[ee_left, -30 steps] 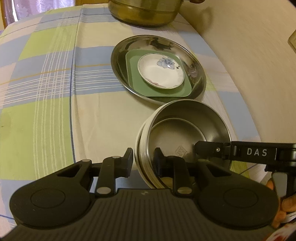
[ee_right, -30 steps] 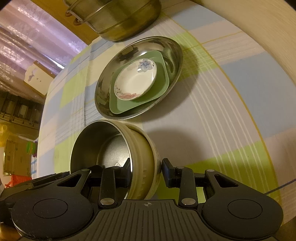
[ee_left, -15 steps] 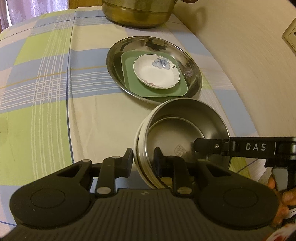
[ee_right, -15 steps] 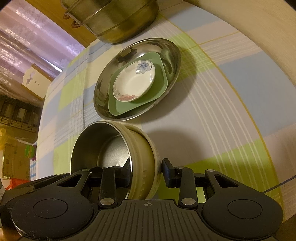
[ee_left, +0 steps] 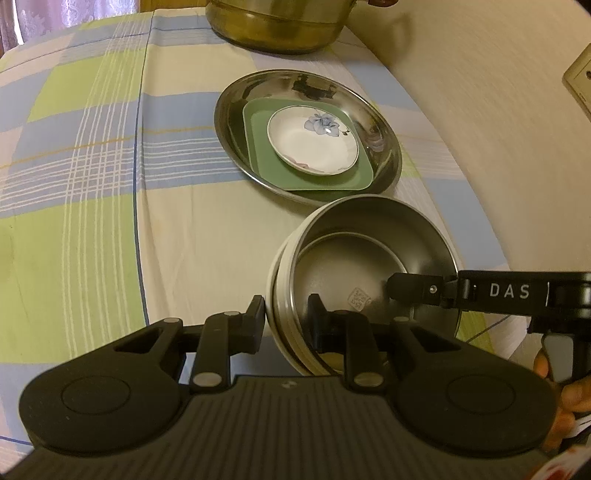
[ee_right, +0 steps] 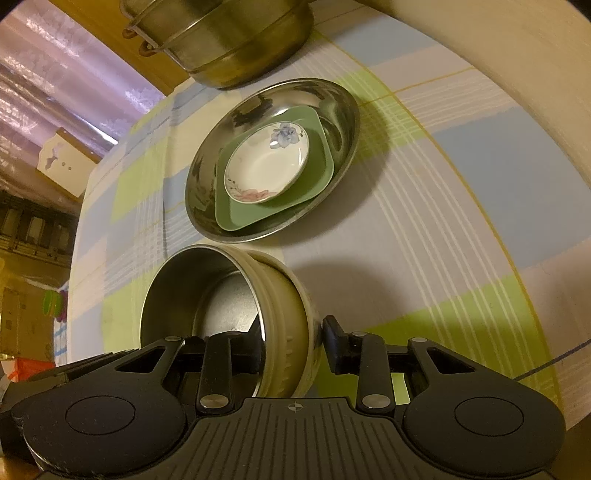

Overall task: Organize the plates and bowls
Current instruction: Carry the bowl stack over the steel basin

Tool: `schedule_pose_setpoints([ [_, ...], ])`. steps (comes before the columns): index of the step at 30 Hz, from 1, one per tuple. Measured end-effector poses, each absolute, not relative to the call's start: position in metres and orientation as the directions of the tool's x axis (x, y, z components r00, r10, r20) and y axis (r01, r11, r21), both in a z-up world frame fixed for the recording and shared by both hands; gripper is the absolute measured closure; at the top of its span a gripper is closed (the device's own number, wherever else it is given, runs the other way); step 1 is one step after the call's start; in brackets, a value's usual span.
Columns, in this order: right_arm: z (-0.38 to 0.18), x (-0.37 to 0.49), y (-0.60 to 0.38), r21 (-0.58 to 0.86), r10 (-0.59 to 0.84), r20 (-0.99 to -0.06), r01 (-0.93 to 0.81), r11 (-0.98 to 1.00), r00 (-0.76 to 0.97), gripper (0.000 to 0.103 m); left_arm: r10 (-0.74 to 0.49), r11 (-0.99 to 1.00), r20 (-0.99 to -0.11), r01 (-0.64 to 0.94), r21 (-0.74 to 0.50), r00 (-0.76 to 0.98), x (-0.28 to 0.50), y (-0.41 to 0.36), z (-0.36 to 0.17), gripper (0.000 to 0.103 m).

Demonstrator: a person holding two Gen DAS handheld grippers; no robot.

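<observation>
A steel-lined bowl (ee_left: 364, 251) with a cream outside (ee_right: 284, 325) is held between both grippers, close to the steel plate. My left gripper (ee_left: 286, 314) is shut on its near-left rim. My right gripper (ee_right: 293, 332) straddles the opposite rim, one finger inside; the outer finger shows a small gap to the wall. The right gripper's finger (ee_left: 413, 286) reaches into the bowl from the right. Beyond stands a large steel plate (ee_left: 236, 110) holding a green square plate (ee_left: 266, 162) and a white flowered dish (ee_left: 314, 144). The stack also shows in the right wrist view (ee_right: 266, 166).
A big brass-coloured pot (ee_left: 277, 22) stands at the table's far end, also in the right wrist view (ee_right: 229, 33). The table has a checked cloth (ee_left: 92, 166). A pale wall (ee_left: 498, 129) runs along the right side.
The bowl and both grippers have moved forward toward the steel plate; the bowl's far rim now reaches its near edge. The grip on the bowl is unchanged.
</observation>
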State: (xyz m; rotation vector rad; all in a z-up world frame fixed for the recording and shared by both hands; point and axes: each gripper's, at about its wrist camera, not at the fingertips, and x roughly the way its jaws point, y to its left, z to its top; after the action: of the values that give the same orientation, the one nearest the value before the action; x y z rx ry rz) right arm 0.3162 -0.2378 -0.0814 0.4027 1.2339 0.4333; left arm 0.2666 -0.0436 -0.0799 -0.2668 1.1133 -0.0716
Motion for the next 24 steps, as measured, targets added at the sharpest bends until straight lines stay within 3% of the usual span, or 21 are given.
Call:
schedule_pose_setpoints([
  [24, -0.028, 0.351, -0.242, 0.547, 0.548, -0.765, -0.107, 0.83, 0.339, 0.071, -0.183, 0.971, -0.83, -0.033, -0.236, 0.527, 0.3, -0.042, -0.02, 0.081],
])
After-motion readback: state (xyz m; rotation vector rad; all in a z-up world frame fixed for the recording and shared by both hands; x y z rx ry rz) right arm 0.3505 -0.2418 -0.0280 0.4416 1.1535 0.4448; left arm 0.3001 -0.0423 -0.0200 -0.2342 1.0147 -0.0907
